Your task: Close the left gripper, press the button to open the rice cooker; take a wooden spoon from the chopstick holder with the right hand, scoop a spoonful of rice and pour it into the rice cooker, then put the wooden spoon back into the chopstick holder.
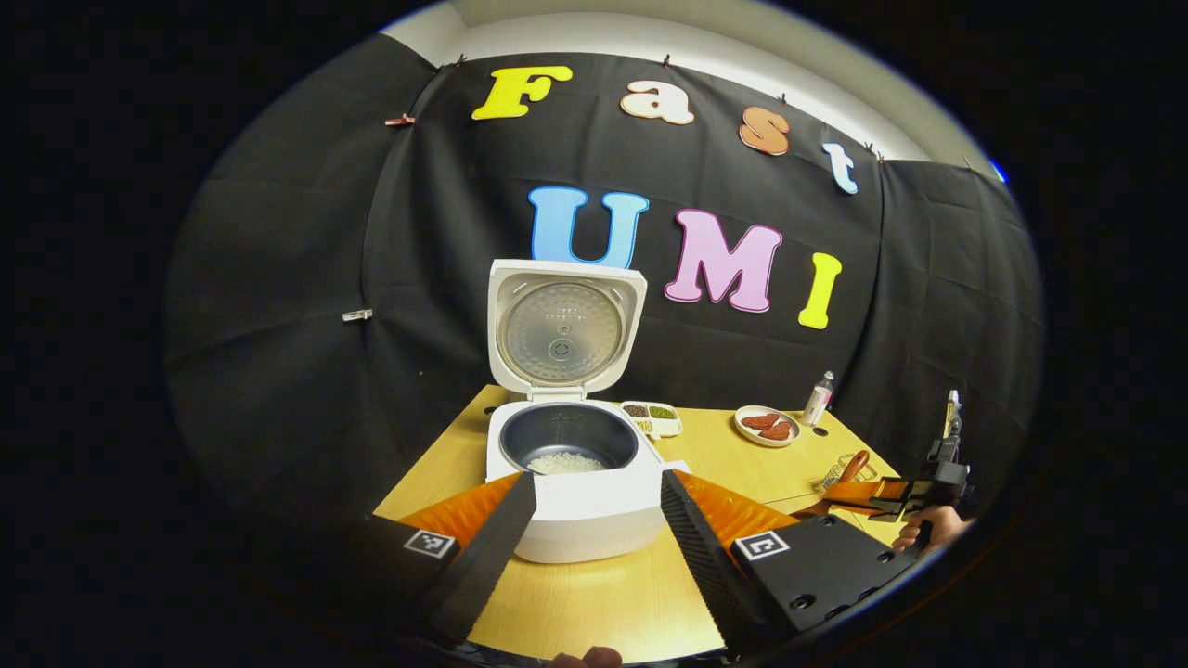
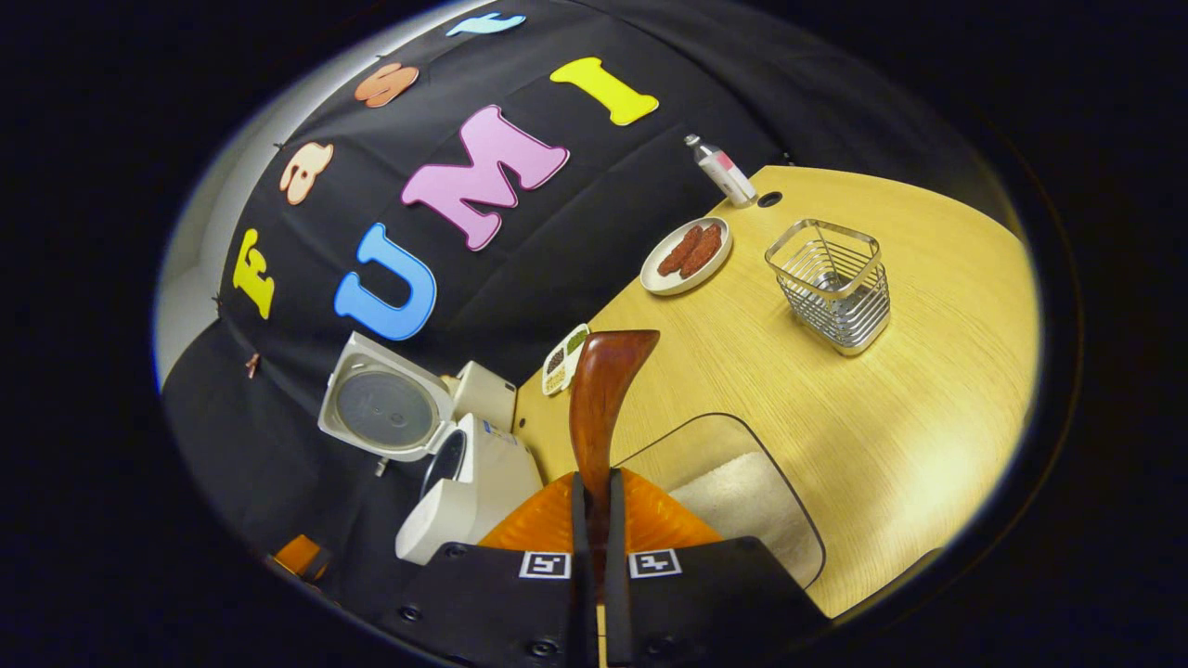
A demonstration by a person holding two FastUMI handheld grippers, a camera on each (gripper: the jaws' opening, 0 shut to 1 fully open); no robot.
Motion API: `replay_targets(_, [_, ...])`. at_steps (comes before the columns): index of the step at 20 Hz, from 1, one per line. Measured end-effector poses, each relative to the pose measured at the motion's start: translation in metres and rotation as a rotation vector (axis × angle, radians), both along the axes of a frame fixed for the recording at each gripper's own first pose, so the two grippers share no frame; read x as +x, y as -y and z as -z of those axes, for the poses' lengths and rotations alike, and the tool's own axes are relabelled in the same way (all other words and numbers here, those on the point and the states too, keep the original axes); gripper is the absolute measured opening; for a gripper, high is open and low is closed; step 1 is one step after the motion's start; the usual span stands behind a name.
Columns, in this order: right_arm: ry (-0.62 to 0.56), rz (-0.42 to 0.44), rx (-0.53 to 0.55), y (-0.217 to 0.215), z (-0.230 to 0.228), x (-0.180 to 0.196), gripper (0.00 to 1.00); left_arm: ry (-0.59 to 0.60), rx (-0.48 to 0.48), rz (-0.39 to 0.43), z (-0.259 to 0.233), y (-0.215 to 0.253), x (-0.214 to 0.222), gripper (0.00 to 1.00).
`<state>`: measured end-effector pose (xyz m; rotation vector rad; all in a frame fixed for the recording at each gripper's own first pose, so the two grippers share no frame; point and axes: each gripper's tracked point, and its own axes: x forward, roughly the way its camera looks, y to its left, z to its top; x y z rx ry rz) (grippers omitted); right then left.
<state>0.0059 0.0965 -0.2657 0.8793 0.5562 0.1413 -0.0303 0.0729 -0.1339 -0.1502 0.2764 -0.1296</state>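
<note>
Fingers of the right gripper (image 2: 594, 520) clamp the wooden spoon (image 2: 601, 390), handle hidden; left gripper (image 1: 594, 520) gapes wide.

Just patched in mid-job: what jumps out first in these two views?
The white rice cooker stands open at the table's left end, lid upright, some rice in its pot. The right gripper is clamped on the wooden spoon, pointing toward the empty wire chopstick holder. The left gripper hangs open before the cooker.
</note>
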Motion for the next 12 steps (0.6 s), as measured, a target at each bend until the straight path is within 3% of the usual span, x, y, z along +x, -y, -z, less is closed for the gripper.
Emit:
replay_targets(7, [0.021, 0.011, 0.128, 0.0, -0.049, -0.001, 0.08, 0.013, -0.005, -0.005, -0.001, 0.004, -0.006, 0.94])
replay_targets(12, [0.028, -0.018, 0.19, -0.029, -0.098, 0.011, 0.08, 0.007, -0.019, -0.026, 0.005, -0.001, -0.01, 0.94])
